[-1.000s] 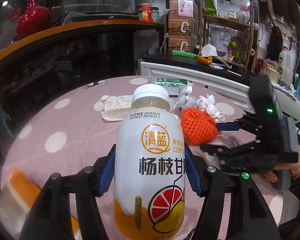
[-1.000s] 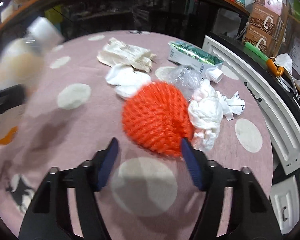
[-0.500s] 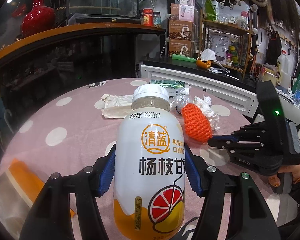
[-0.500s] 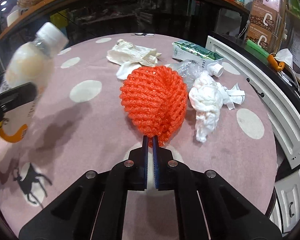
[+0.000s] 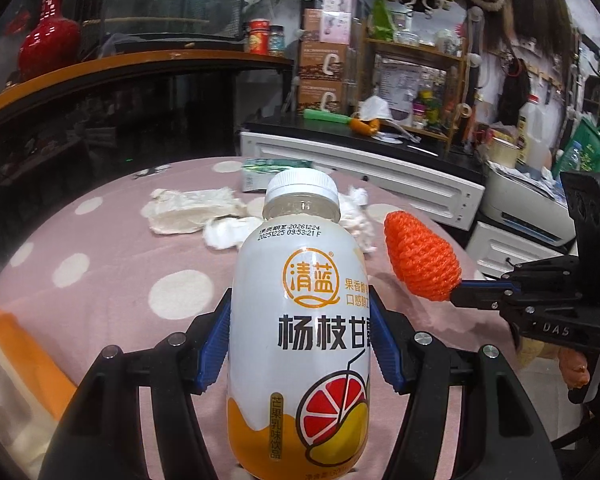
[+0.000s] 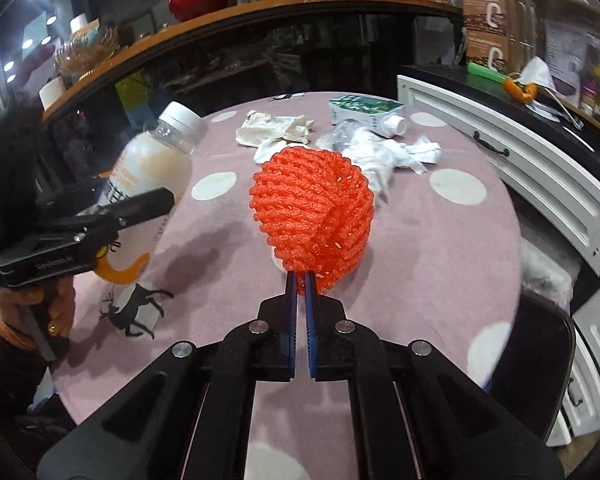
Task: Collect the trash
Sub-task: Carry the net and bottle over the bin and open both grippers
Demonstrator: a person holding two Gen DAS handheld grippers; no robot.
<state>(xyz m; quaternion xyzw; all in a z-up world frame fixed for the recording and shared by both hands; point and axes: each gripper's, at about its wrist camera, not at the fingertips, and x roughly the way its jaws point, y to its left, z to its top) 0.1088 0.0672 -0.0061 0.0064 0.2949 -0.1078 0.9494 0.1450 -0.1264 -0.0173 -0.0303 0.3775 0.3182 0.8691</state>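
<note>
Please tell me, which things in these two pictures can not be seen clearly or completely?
- Drink bottle, left wrist view: its base is cut off by the bottom edge.
- Green carton, left wrist view: partly hidden behind the bottle's cap.
- Orange foam net, right wrist view: it covers the table behind it.
- Crumpled tissues, right wrist view: partly behind the net.

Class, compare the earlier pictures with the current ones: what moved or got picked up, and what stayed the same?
The right gripper closed on the edge of the orange foam net and lifted it off the pink tablecloth, away from the crumpled tissues. The left gripper held the drink bottle throughout. The tissues and green carton stayed put.
</note>
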